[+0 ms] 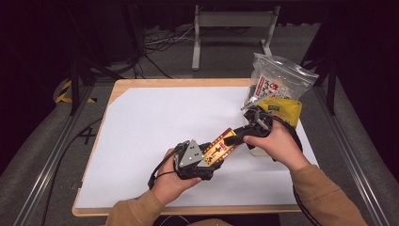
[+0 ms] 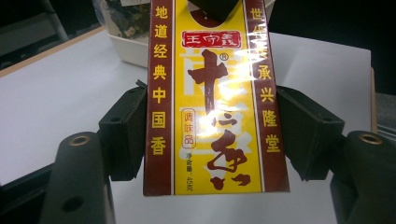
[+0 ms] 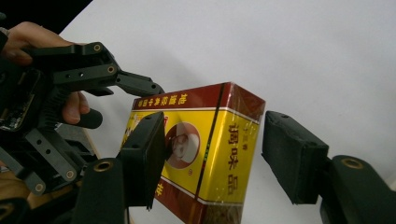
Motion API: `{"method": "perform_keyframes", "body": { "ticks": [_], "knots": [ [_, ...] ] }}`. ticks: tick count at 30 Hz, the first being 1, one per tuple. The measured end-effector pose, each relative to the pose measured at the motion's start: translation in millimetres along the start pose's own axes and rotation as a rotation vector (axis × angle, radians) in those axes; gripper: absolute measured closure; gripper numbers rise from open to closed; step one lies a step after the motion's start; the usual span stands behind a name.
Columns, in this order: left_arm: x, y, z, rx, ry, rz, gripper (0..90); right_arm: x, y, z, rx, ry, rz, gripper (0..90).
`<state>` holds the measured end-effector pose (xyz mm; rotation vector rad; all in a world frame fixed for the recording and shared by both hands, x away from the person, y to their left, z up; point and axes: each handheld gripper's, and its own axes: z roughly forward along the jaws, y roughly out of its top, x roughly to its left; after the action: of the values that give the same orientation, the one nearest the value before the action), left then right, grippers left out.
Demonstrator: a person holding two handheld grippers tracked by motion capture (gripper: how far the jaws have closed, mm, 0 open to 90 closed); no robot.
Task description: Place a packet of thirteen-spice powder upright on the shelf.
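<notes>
High view: we see the left gripper (image 1: 207, 162) and right gripper (image 1: 234, 136) meeting over the white sheet (image 1: 155, 136) that covers the wooden table (image 1: 117, 87). Between them sits a yellow-and-red box (image 1: 219, 149), lifted off the sheet and slanting up toward the right. Behind the right hand (image 1: 273, 143), a clear bag (image 1: 277, 82) and a yellow pouch (image 1: 284, 109) stand in a pale tub near the table's far right edge.

Left gripper view: we note the box (image 2: 210, 107) upright between the two black pads, both of which press on its dark red side strips. The jaws stand moderately wide, clamped across the box's width. The other gripper's dark tip touches the box's top edge. The tub (image 2: 130, 46) shows behind, at upper left.

Right gripper view: we see the box end (image 3: 205, 149) between the jaws. The left pad (image 3: 144, 158) lies against or just in front of the yellow face; we cannot tell which. The right pad (image 3: 292, 156) stands clear, white sheet showing in the gap. Jaws wide, gripping nothing. The left gripper (image 3: 140, 86) holds the box's far end.
</notes>
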<state>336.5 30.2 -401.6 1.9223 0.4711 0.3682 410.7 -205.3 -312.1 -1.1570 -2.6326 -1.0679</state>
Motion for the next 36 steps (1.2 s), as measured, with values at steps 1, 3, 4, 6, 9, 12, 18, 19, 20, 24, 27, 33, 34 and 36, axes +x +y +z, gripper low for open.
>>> {"method": "perform_keyframes", "body": {
  "ticks": [1,3,4,6,9,12,18,19,20,24,27,33,34,36],
  "knots": [
    [0.6,0.0,0.1,0.000,0.001,0.003,32.0,-0.5,-0.5,0.8,0.001,0.008,0.003,40.9],
    [0.9,0.0,0.3,0.000,0.000,-0.001,32.0,-0.9,-1.0,1.4,0.003,0.014,0.004,41.8],
    [1.1,-0.2,0.7,0.002,-0.004,-0.004,32.0,-0.5,-1.6,1.8,0.009,0.027,0.004,44.6],
    [1.0,-0.8,1.7,0.010,-0.004,0.001,32.0,0.3,-1.4,0.2,0.011,0.029,0.008,48.4],
    [0.1,-2.1,4.2,0.030,-0.010,0.003,32.0,1.1,-0.1,-4.5,0.004,0.047,0.012,56.3],
    [-2.3,-3.2,7.7,0.056,-0.017,-0.004,31.8,7.5,2.6,-7.1,0.014,0.046,-0.017,60.8],
    [-0.7,-2.6,7.9,0.057,-0.025,-0.011,29.4,18.8,5.6,-9.2,0.019,0.042,-0.053,65.3],
    [-0.7,-1.8,7.4,0.058,-0.023,-0.005,29.4,19.5,5.7,-9.7,0.017,0.039,-0.052,65.8],
    [-0.5,-1.3,7.0,0.056,-0.021,-0.001,29.3,20.7,6.1,-10.4,0.012,0.039,-0.052,66.4],
    [2.0,0.9,5.5,0.056,-0.048,-0.018,28.7,23.1,7.8,-12.6,0.004,0.043,-0.056,68.2],
    [7.5,3.5,4.7,0.092,-0.118,-0.079,28.9,26.3,8.8,-13.9,0.015,0.034,-0.087,69.1],
    [20.5,2.7,2.8,0.129,-0.146,-0.113,17.5,29.2,8.8,-27.4,0.005,-0.017,-0.127,69.1],
    [22.1,2.8,1.5,0.130,-0.144,-0.115,16.9,29.1,8.9,-31.5,0.006,-0.028,-0.136,69.1],
    [24.8,3.3,-0.9,0.128,-0.137,-0.118,16.2,28.3,8.8,-37.6,0.004,-0.034,-0.152,69.1]
  ]
}}
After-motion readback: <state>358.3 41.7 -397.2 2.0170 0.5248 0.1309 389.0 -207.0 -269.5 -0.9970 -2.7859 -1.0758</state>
